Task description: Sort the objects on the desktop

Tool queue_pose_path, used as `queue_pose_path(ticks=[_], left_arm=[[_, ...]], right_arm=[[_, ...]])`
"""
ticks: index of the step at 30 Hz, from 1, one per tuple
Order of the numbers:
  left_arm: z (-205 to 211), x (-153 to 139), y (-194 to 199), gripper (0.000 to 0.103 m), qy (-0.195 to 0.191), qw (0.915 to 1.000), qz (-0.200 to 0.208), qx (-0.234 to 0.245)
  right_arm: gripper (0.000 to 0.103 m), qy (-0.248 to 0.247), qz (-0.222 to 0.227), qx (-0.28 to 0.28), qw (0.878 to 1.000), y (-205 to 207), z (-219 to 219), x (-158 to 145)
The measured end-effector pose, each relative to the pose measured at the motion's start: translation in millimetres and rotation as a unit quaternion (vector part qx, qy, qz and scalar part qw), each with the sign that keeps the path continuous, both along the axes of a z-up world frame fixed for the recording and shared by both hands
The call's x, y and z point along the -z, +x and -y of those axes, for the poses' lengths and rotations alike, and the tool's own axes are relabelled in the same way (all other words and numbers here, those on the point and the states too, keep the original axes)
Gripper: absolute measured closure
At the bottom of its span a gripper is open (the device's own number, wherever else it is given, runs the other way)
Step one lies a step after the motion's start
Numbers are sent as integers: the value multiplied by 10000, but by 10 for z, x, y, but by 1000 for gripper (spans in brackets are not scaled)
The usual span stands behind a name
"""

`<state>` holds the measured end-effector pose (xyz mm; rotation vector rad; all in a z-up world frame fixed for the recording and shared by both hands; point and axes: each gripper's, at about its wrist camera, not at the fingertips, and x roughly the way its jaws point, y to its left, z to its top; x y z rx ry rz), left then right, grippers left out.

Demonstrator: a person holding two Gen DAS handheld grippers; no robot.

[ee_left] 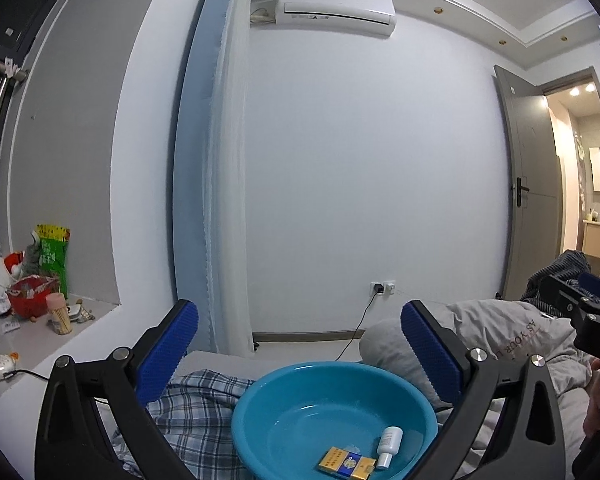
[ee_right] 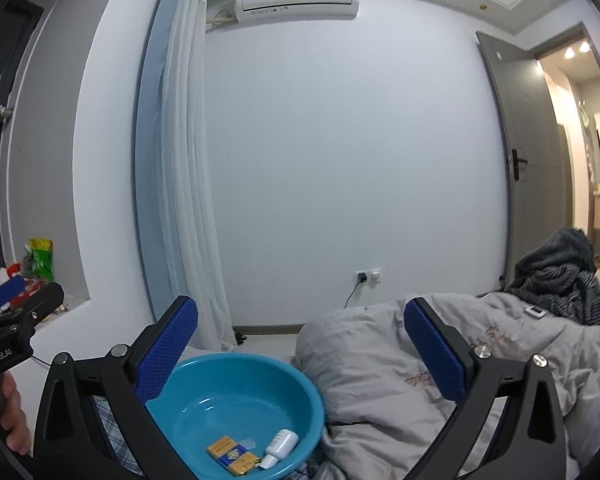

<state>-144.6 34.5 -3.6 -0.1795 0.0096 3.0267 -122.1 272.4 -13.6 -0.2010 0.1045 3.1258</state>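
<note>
A blue plastic basin (ee_left: 260, 396) sits on the bed; it also shows in the right wrist view (ee_right: 308, 400). Inside lie a yellow-and-blue cigarette pack (ee_left: 346, 463) (ee_right: 232, 455) and a small white bottle (ee_left: 389, 446) (ee_right: 281, 443) on its side. My left gripper (ee_left: 299, 354) is open and empty, held above the basin. My right gripper (ee_right: 300, 350) is open and empty, above the basin's right rim and the grey quilt (ee_right: 380, 364). The right gripper's body shows in the left wrist view (ee_left: 588, 320); the left gripper's body shows in the right wrist view (ee_right: 16, 320).
A plaid cloth (ee_left: 196, 404) lies left of the basin. A window ledge (ee_left: 32, 344) at the left holds snack bags, a toothpick jar (ee_left: 58, 314) and small clutter. A dark knit garment (ee_right: 560, 276) lies on the quilt at right. An open door (ee_left: 528, 184) stands at the far right.
</note>
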Motion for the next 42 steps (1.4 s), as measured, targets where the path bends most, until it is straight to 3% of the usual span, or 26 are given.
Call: queue_pose_path(ticks=[10, 17, 25, 34, 42], left_arm=[[-33, -208, 255, 0, 324, 9991, -71, 252], [-283, -439, 567, 0, -268, 9992, -174, 232], [-237, -533, 915, 0, -227, 9995, -167, 175], [-57, -445, 912, 0, -37, 9993, 258, 256], [3, -270, 794, 0, -19, 9969, 697, 351]], right_arm=[[0, 228, -237, 53, 9994, 351, 69, -193], [0, -28, -137, -43, 9999, 625, 2, -376], [0, -99, -200, 13, 9997, 933, 23, -544], [0, 45, -202, 112, 9997, 1137, 41, -614], [0, -86, 158, 37, 9998, 1061, 47, -405]])
